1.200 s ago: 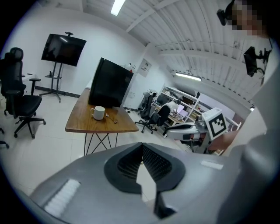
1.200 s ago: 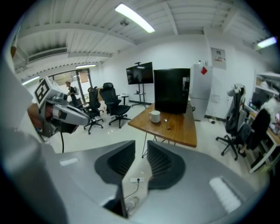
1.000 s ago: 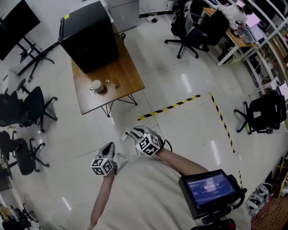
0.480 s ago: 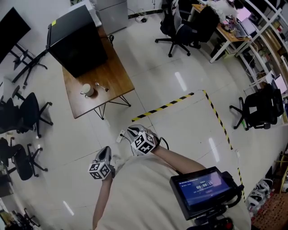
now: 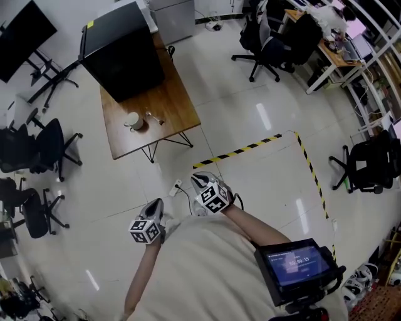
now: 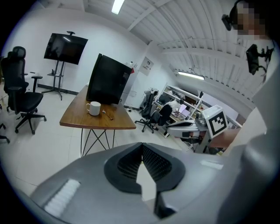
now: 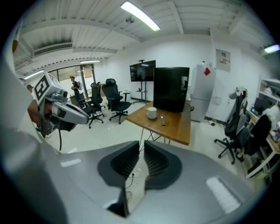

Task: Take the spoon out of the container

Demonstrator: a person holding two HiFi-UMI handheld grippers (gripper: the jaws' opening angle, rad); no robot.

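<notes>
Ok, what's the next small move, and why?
Probably step closer to the table: the mug, with what may be the spoon lying beside it, sits well beyond the left gripper and right gripper, both shut and empty.

Bright, even ceiling light floods the room: a strip light (image 7: pixel 139 16) burns overhead in the right gripper view, a second strip light (image 6: pixel 117 6) in the left gripper view. Long white glare streaks lie on the glossy floor (image 5: pixel 263 116) in the head view, and the table (image 5: pixel 169 106) throws only a faint shadow. Both gripper views bulge fisheye-fashion, with black corners and bent walls. Close to the lens, the left gripper (image 6: pixel 141 148) and right gripper (image 7: pixel 142 145) look soft. A tablet screen (image 5: pixel 299 263) glows blue. A mosaic patch sits at the left gripper view's upper right.
</notes>
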